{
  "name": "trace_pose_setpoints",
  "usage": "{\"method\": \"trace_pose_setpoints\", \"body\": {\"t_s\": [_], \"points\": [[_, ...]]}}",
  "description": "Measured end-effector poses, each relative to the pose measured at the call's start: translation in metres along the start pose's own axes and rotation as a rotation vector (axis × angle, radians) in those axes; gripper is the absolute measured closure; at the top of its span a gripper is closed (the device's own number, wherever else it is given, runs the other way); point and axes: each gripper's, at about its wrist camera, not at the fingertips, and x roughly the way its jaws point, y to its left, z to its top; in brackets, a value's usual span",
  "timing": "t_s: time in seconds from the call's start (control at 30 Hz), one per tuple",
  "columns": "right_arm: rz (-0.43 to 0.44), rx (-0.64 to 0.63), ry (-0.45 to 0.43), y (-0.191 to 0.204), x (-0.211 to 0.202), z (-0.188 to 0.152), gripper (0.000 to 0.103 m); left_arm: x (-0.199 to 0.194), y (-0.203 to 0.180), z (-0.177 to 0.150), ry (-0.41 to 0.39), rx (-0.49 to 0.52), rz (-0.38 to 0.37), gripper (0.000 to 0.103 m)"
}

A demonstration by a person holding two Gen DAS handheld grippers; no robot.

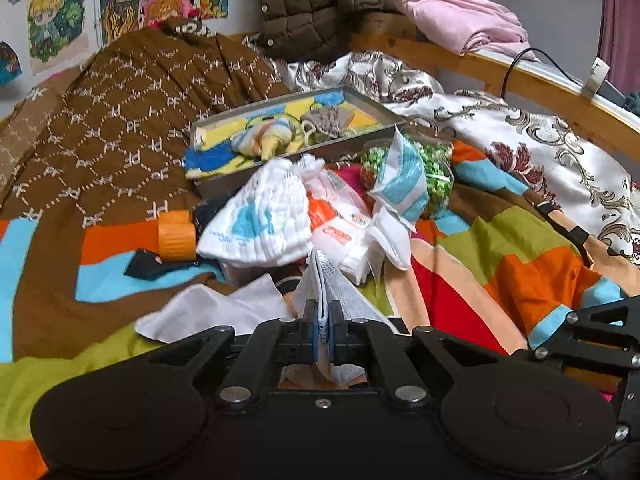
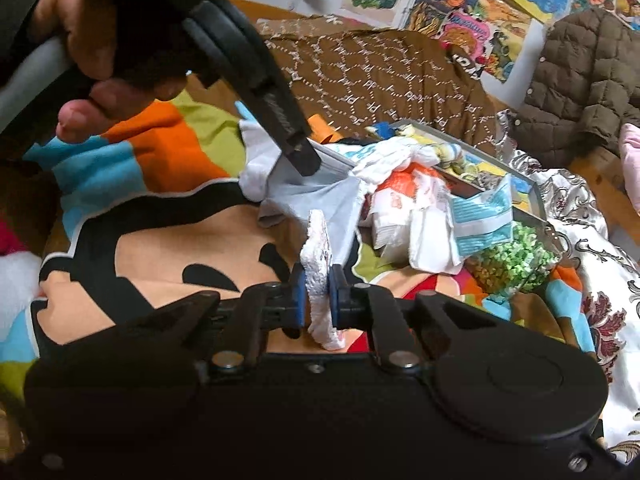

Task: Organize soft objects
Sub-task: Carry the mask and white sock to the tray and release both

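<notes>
My left gripper (image 1: 323, 310) is shut on a thin pale grey-blue cloth (image 1: 340, 288) that stands up between its pads. In the right wrist view that cloth (image 2: 320, 196) hangs from the left gripper's finger (image 2: 298, 152), with a hand gripping the handle above. My right gripper (image 2: 318, 280) is shut on a white fluffy pad (image 2: 316, 236), held upright on edge just above the colourful bedspread (image 2: 168, 236). Beyond lie a white muslin cloth with blue print (image 1: 260, 216), a flat white cloth (image 1: 212, 312) and a grey tray (image 1: 372, 106) holding a yellow-blue towel and a striped sock.
A tissue pack (image 1: 340, 228), a blue-white packet (image 1: 400, 184), a bag of green beads (image 1: 438, 164) and an orange roll (image 1: 176, 236) lie around the tray. A brown patterned blanket (image 1: 120, 120) lies at left, a floral satin quilt (image 1: 540, 148) at right, and a wooden bed rail (image 1: 460, 56) behind.
</notes>
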Motion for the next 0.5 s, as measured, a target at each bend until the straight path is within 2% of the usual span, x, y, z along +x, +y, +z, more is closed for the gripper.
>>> {"method": "trace_pose_setpoints", "body": {"t_s": [0.23,0.5], "points": [[-0.039,0.059,-0.064,-0.018,-0.012,0.002,0.098,-0.016,0.009,0.010,-0.027,-0.007,0.009,0.099],[-0.099,0.126,-0.120,-0.040,-0.015,0.010,0.098,-0.037,0.010,0.034,-0.088,0.041,0.006,0.099]]}}
